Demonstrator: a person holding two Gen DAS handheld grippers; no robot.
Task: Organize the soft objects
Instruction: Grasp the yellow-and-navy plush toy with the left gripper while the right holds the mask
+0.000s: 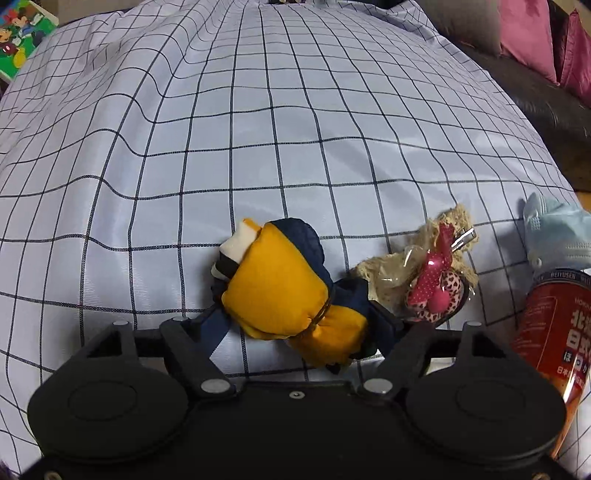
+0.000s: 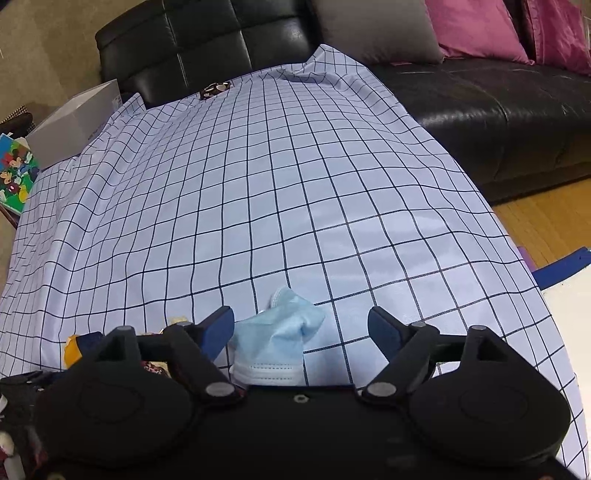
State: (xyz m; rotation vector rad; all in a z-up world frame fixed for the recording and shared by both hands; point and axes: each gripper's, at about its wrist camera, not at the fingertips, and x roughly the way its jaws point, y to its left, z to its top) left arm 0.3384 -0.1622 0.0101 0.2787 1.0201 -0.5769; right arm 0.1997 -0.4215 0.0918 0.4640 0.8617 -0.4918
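My left gripper (image 1: 295, 325) has its jaws spread wide around the yellow and navy pouch (image 1: 280, 291), which lies on the checked tabletop (image 1: 258, 147). My right gripper (image 2: 301, 330) is likewise released; the blue face mask (image 2: 275, 339) lies between its jaws, nearer the left one. A red can (image 1: 554, 339) stands beside.

One yellow-and-navy pouch (image 1: 280, 291), one lace-trimmed pink trinket bundle (image 1: 428, 277), one blue face mask (image 2: 277, 343) and one red can (image 1: 550, 332) are lying on one checked cloth (image 1: 258, 129). Behind it, two magenta cushions (image 2: 476, 29) and one grey cushion (image 2: 373, 29) are sitting on one black sofa (image 2: 480, 110), with one white box (image 2: 74, 122) and one cartoon-print box (image 2: 16, 173) standing at the left.
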